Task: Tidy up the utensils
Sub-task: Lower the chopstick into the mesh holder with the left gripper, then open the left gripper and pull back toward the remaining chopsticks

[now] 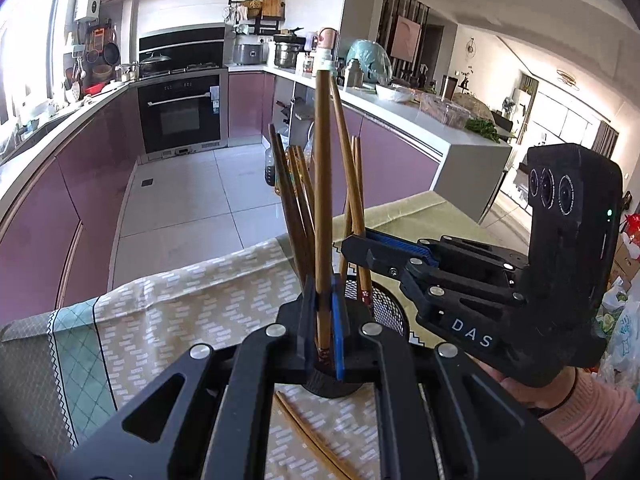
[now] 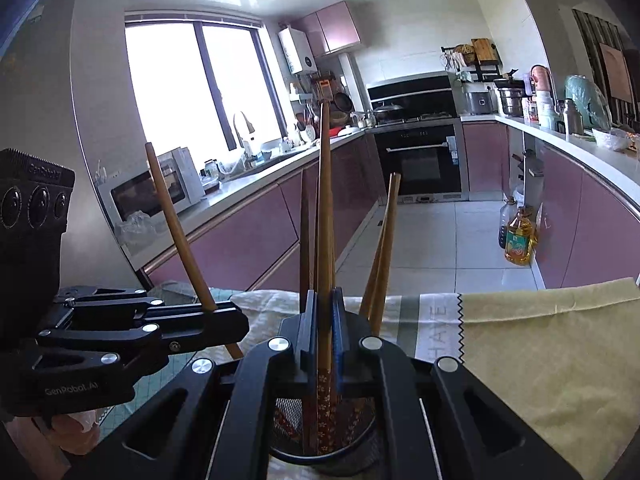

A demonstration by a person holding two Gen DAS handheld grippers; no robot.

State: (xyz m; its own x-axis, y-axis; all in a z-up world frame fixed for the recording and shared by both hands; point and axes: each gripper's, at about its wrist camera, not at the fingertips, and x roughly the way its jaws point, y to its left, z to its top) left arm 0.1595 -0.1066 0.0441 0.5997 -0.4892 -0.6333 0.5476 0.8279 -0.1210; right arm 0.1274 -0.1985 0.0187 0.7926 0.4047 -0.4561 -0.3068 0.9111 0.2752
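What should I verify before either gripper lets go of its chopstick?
1. Left gripper shut on left chopstick: ok.
2. Right gripper shut on right chopstick: ok.
3. Right chopstick's patterned end inside the mesh holder: ok, seen in the right wrist view.
4. Left chopstick's lower end over the holder: cannot tell, the gripper bodies hide it.
5. All chopsticks collected: not ok, loose chopsticks lie on the tablecloth.
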